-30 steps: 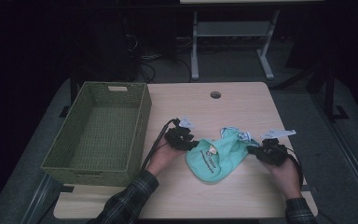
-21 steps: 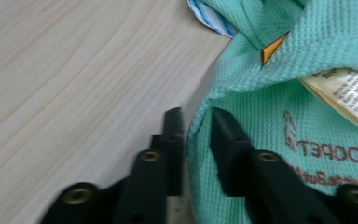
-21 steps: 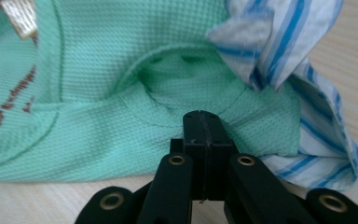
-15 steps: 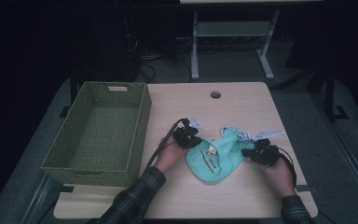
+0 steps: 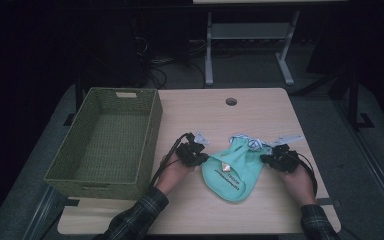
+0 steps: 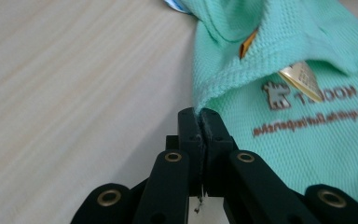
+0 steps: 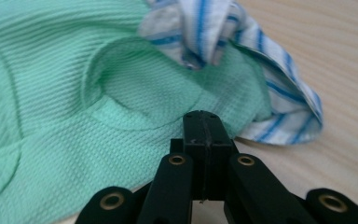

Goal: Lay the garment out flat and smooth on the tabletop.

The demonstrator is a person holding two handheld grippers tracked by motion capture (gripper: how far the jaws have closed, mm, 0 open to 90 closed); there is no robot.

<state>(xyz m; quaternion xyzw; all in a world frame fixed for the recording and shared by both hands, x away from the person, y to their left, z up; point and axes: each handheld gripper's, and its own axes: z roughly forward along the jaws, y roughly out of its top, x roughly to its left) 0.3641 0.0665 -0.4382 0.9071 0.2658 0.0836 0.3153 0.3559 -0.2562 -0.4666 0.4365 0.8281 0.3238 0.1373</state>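
Since a second ago the left gripper [image 5: 196, 154] has shifted right onto the left hem of the green garment [image 5: 232, 170], and its jaws have just been closing; the hem is now pinched between them, as the left gripper view shows [image 6: 200, 122]. The right gripper [image 5: 276, 160] has edged in slightly toward the garment's right side. Its jaws are fully together on the green edge [image 7: 204, 122], beside the blue-striped trim [image 7: 279, 88].

Position: the garment lies flat on the table [image 5: 260, 115], well to the right of the wicker basket [image 5: 107, 145], which holds nothing visible.

Handling judgement: thin piqué knit, light, limp, not fragile. It will sag and fold between the two pinches, so the hold points should stay at opposite hems. The doubled seam is thicker and likely grips better than single cloth. The small gold tag [image 6: 303, 79] is loose, so not a hold point.
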